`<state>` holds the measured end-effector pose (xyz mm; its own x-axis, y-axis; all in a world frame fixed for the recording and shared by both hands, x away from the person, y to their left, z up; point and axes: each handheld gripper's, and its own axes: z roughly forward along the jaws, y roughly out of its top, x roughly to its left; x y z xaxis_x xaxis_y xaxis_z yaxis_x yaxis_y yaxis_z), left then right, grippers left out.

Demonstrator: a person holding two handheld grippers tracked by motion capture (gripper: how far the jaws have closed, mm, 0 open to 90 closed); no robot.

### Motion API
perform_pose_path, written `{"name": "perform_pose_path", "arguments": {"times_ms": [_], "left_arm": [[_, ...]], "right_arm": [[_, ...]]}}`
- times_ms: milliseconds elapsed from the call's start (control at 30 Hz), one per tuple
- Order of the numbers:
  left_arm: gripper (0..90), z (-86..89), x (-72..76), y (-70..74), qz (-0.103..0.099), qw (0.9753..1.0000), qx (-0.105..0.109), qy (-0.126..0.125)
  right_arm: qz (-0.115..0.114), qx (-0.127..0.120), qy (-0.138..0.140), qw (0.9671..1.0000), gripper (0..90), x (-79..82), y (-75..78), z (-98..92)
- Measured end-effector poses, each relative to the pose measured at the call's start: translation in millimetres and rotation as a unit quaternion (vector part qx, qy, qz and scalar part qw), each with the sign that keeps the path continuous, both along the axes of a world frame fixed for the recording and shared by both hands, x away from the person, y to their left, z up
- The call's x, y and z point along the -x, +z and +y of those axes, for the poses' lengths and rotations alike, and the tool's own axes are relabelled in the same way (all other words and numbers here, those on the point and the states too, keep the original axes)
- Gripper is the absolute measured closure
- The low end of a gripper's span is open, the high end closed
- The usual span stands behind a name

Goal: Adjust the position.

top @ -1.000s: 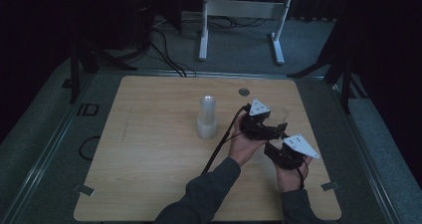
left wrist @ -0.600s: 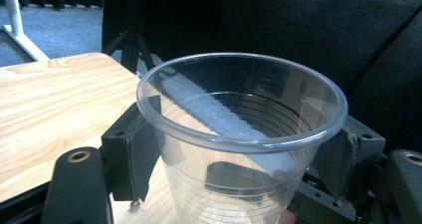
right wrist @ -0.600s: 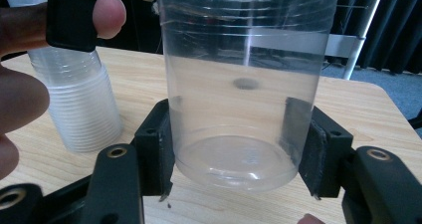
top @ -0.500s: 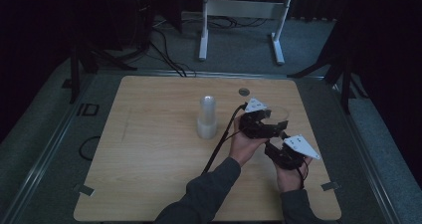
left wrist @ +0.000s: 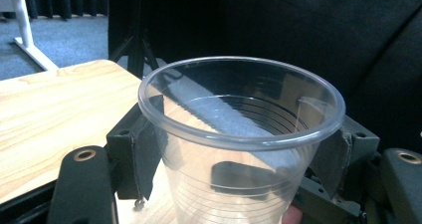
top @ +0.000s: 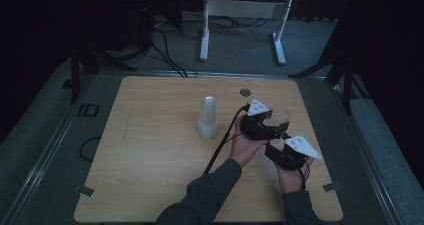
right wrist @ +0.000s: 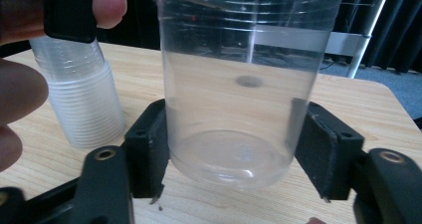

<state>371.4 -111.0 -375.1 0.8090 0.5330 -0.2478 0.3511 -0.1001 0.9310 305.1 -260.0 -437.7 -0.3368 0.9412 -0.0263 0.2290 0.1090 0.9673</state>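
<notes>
A clear plastic cup [top: 283, 116] is held upright just above the wooden table [top: 150, 150], near its right side. My left gripper [top: 278, 124] is shut on it; in the left gripper view its pads [left wrist: 144, 149] press both sides below the rim of the cup [left wrist: 239, 129]. My right gripper [top: 281, 137] comes in from the near side. In the right gripper view its pads [right wrist: 149, 149] touch both sides of the cup's [right wrist: 234, 94] lower part. A stack of clear cups [top: 207, 117] stands upside down at mid-table, also seen as the stack [right wrist: 82, 104].
A small dark round spot [top: 244, 92] marks the table's far side. A white metal stand [top: 245, 15] is on the floor beyond. The right table edge [top: 320, 150] lies close to both hands. A black cable [top: 220, 147] trails from the left gripper.
Both grippers have shifted only slightly around the cup; the stack has not moved.
</notes>
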Motion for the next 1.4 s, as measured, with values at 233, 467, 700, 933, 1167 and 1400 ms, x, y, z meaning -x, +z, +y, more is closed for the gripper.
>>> {"name": "perform_pose_path", "arguments": {"times_ms": [233, 467, 700, 933, 1167, 1400], "left_arm": [[29.3, 2.1, 0.0, 0.1, -0.011, 0.9999, -0.006, 0.009], [29.4, 3.9, -0.5, -1.0, -0.022, 0.9994, -0.015, 0.020], [29.5, 9.0, -4.7, -4.8, -0.026, 0.9988, -0.021, 0.036], [29.6, 15.4, -8.2, -7.6, -0.027, 0.9984, -0.023, 0.045], [29.6, 20.2, -9.1, -8.4, -0.029, 0.9984, -0.016, 0.046], [29.6, 25.3, -10.0, -10.7, -0.030, 0.9982, -0.018, 0.048]], "right_arm": [[0.003, -0.001, 0.006, 1.0000, 30.9, 0.5, 0.5, -0.1], [0.002, 0.000, 0.010, 0.9999, 30.6, 2.1, 0.7, 1.2], [0.003, 0.000, 0.011, 0.9999, 30.6, 3.2, 1.2, 0.7], [0.005, 0.003, 0.011, 0.9999, 30.6, 2.9, 0.2, 0.3], [0.007, 0.004, 0.009, 0.9999, 30.6, 2.7, -0.2, -0.4], [0.009, 0.002, 0.003, 1.0000, 31.1, 2.1, -0.6, -3.0]]}}
